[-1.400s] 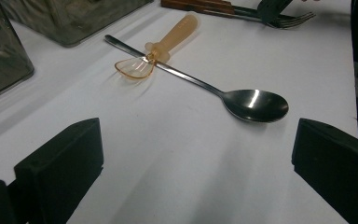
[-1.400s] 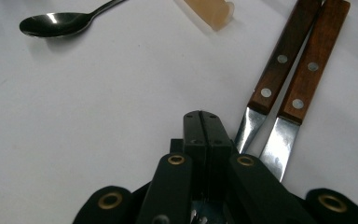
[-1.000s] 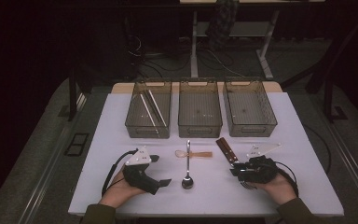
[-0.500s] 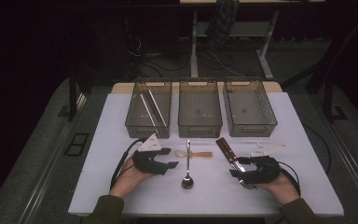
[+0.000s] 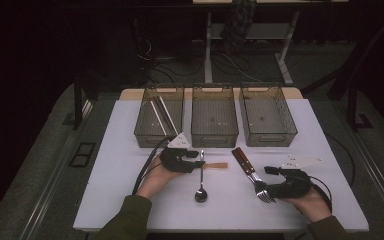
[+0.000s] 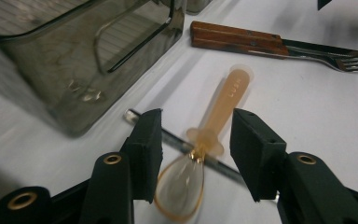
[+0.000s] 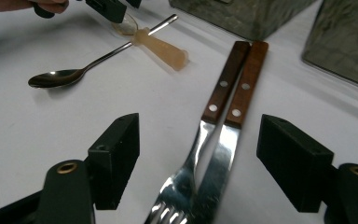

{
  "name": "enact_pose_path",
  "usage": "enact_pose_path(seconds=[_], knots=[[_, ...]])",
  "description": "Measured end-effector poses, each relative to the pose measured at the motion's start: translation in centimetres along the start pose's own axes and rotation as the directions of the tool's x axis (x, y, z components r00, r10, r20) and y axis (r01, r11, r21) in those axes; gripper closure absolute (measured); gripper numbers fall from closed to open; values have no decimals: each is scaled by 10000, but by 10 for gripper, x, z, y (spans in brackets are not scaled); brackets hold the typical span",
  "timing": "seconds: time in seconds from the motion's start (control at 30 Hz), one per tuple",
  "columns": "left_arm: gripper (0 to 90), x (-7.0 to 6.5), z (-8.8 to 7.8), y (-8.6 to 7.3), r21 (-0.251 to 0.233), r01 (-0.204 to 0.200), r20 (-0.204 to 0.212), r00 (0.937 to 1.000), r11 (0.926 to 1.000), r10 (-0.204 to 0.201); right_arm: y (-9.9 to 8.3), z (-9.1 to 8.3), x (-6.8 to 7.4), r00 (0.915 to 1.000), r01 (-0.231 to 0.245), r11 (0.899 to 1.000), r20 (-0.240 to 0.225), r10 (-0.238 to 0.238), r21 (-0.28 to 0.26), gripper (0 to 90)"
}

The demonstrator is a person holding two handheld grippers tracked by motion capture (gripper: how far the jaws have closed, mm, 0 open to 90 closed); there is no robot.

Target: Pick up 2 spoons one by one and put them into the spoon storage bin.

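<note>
A small spoon with an amber handle lies across the handle of a metal spoon at mid table. My left gripper straddles the small spoon's bowl. Its jaws have just been closing, and the pads stand a little off the spoon on both sides. In the high view the left gripper sits just in front of the left bin. A wood-handled fork and knife lie side by side. My right gripper stands open over their metal ends. Its jaws have just been opening and touch neither one.
Three smoky plastic bins stand in a row at the back: left holding long pale sticks, middle, right. The left bin's corner is close beside my left gripper. A person's hands hold both grippers near the table's front edge.
My left gripper has moved away from the person and rightward to the small spoon, and its jaws have narrowed. The right gripper stayed in place while its jaws widened around the fork and knife.
</note>
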State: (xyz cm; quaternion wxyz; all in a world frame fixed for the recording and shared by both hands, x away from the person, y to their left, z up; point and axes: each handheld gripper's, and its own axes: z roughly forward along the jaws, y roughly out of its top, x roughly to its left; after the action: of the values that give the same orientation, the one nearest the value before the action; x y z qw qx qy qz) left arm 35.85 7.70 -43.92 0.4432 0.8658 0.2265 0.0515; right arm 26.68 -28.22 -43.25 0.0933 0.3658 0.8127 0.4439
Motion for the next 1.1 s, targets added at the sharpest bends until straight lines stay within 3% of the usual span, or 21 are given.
enact_pose_path(seconds=[0.2,0.37,0.43,0.67,0.93,1.1], knots=[[592,2,19,4,426,-209,329,9993,9989,195,-9,-12,-6,9995,-264,9995,142,267,-183,294],[627,3,23,0,676,-347,681,9972,9971,301,-9,-12,-8,9992,-379,9991,151,382,-205,293],[651,1,25,0,787,-600,762,9956,9951,540,-9,-10,-7,9993,-343,9993,133,345,-138,293],[660,-6,25,2,1084,-1474,656,9879,9831,1408,-10,-9,-8,9993,-342,9994,139,343,-95,293],[686,-9,25,2,1109,-1764,682,9832,9781,1696,-10,-9,-8,9992,-367,9993,173,368,-91,293],[714,-12,22,4,1093,-2128,656,9762,9710,2066,-9,-9,-8,9992,-364,9993,168,366,-104,294]])
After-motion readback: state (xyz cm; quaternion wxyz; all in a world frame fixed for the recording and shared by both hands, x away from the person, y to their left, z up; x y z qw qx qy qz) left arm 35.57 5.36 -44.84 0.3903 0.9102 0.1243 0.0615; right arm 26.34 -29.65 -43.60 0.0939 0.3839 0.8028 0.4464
